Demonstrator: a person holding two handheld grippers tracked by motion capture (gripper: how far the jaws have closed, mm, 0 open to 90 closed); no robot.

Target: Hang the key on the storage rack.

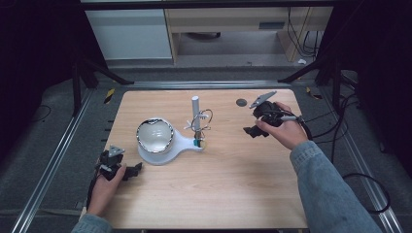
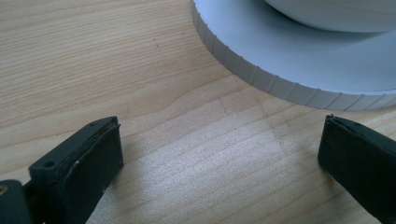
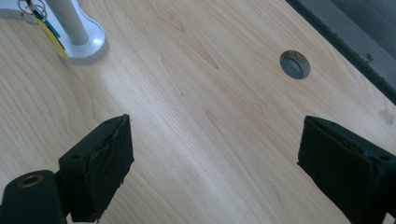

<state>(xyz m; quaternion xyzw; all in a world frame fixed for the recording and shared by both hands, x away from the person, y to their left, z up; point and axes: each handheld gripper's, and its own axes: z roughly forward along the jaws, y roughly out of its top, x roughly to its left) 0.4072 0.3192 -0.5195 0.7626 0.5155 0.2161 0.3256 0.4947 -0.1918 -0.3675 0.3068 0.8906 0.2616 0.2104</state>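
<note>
A white stand (image 1: 182, 141) lies mid-table with a round base, a shiny bowl (image 1: 154, 135) on it and an upright white post (image 1: 196, 112). Key rings and a small tag (image 1: 200, 127) hang on the post. My left gripper (image 1: 137, 168) rests low at the table's left, jaws wide apart and empty, just short of the stand's ribbed rim (image 2: 261, 77). My right gripper (image 1: 250, 131) hovers over the right half of the table, open and empty, right of the post. In the right gripper view the post base (image 3: 84, 44) sits at the upper left, beyond the gripper (image 3: 212, 163).
A round grey grommet (image 1: 241, 102) is set in the wooden table (image 1: 214, 184) near its far right edge, also seen as a grommet (image 3: 295, 64) ahead of the right jaws. Metal rails and dark frame struts flank the table. Cables trail off to the right.
</note>
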